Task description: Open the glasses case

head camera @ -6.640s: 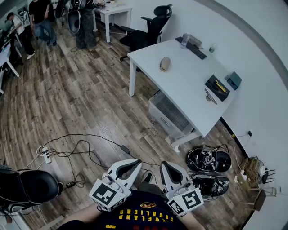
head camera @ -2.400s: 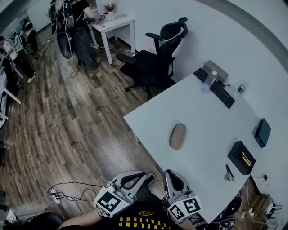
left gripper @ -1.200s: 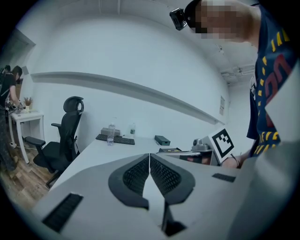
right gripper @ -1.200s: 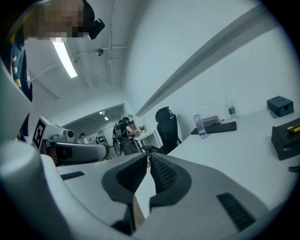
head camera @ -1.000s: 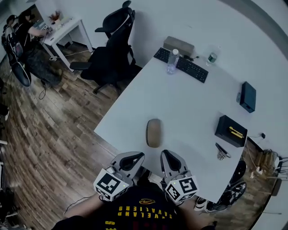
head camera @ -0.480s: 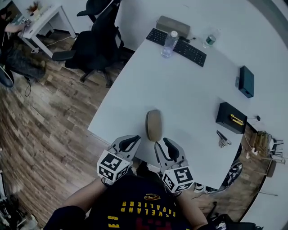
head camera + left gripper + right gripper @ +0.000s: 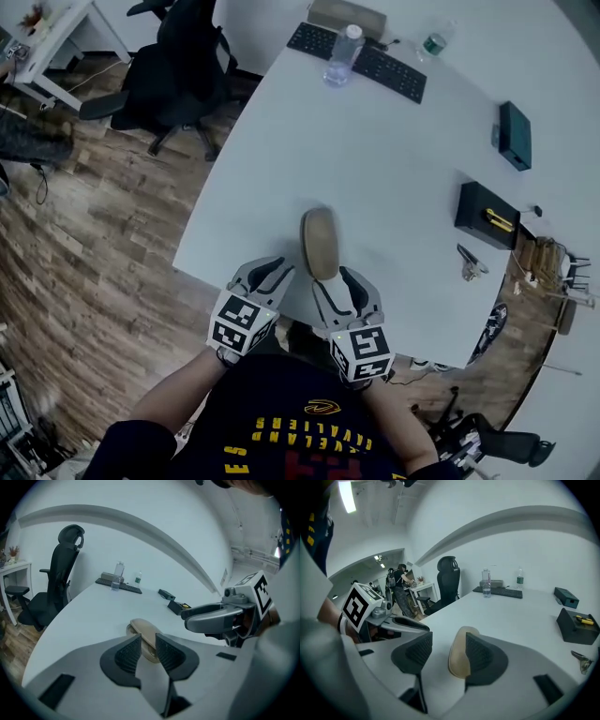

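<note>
The tan oval glasses case (image 7: 320, 242) lies shut on the white table (image 7: 394, 159), close to its near edge. My left gripper (image 7: 274, 272) hovers just left of the case's near end, and my right gripper (image 7: 339, 281) sits just behind that end. Both sets of jaws are opening and hold nothing. In the left gripper view the case (image 7: 143, 631) shows beyond the gap of the left gripper (image 7: 147, 639). In the right gripper view the case (image 7: 458, 660) lies ahead of the right gripper (image 7: 449, 641), partly hidden by one finger.
A keyboard (image 7: 356, 52) and a water bottle (image 7: 337, 54) stand at the table's far end. A black box (image 7: 486, 208), a dark teal box (image 7: 515, 134) and a small metal item (image 7: 472, 264) lie to the right. A black office chair (image 7: 178, 66) stands on the wood floor.
I have come up to the table and both grippers have sunk toward the case's near end. Their jaws, shut a second ago, now stand apart.
</note>
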